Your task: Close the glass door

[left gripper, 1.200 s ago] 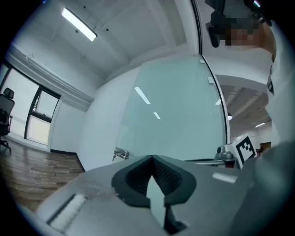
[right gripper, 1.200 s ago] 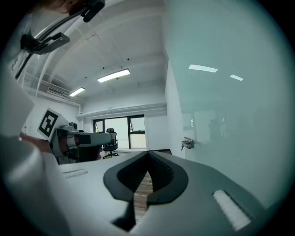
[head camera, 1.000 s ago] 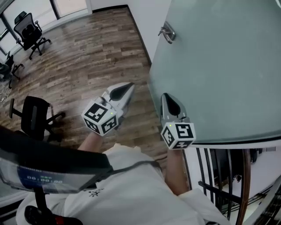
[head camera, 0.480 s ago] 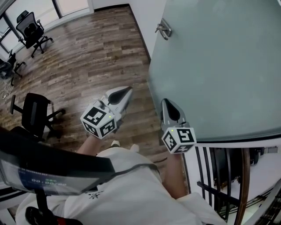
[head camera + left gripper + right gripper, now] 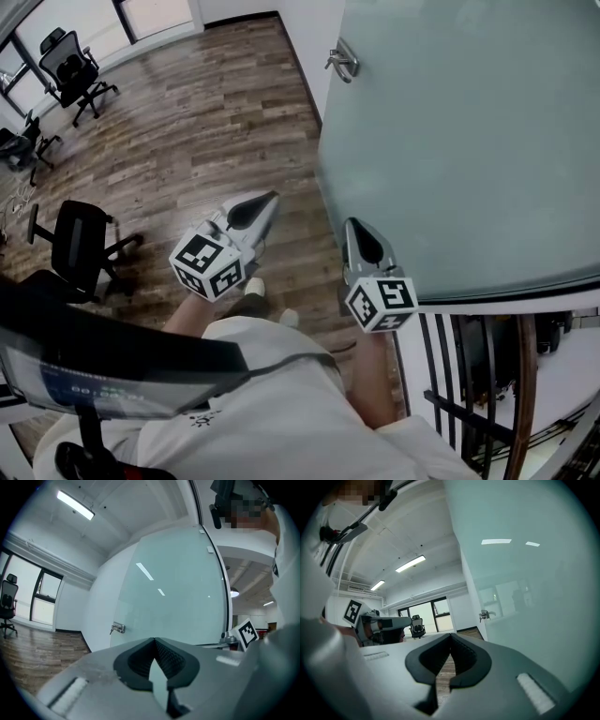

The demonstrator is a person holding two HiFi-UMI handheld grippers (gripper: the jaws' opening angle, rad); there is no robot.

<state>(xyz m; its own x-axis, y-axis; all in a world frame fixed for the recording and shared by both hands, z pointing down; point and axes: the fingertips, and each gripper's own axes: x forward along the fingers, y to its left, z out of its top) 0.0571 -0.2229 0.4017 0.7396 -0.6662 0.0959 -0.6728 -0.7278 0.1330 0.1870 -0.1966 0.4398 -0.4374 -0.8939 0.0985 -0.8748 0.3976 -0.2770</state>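
The frosted glass door (image 5: 450,141) fills the right of the head view, its metal handle (image 5: 342,61) near the top edge. My right gripper (image 5: 352,225) is shut and empty, its tip right by the door's near edge; contact cannot be told. My left gripper (image 5: 267,199) is also shut and empty, out over the wooden floor left of the door. In the left gripper view the closed left gripper (image 5: 153,639) points at the glass door (image 5: 178,588) and its handle (image 5: 117,628). In the right gripper view the glass door (image 5: 525,573) lies just right of the closed right gripper (image 5: 451,634).
A black office chair (image 5: 80,246) stands on the wooden floor (image 5: 187,122) at the left, another chair (image 5: 75,66) farther back. A black railing (image 5: 478,375) runs below the door at the lower right. A white wall (image 5: 309,37) meets the door's handle side.
Both grippers have sunk a little in the head view, the left one drifting left. The door handle sits higher in the picture, and the person's shoes have come into sight.
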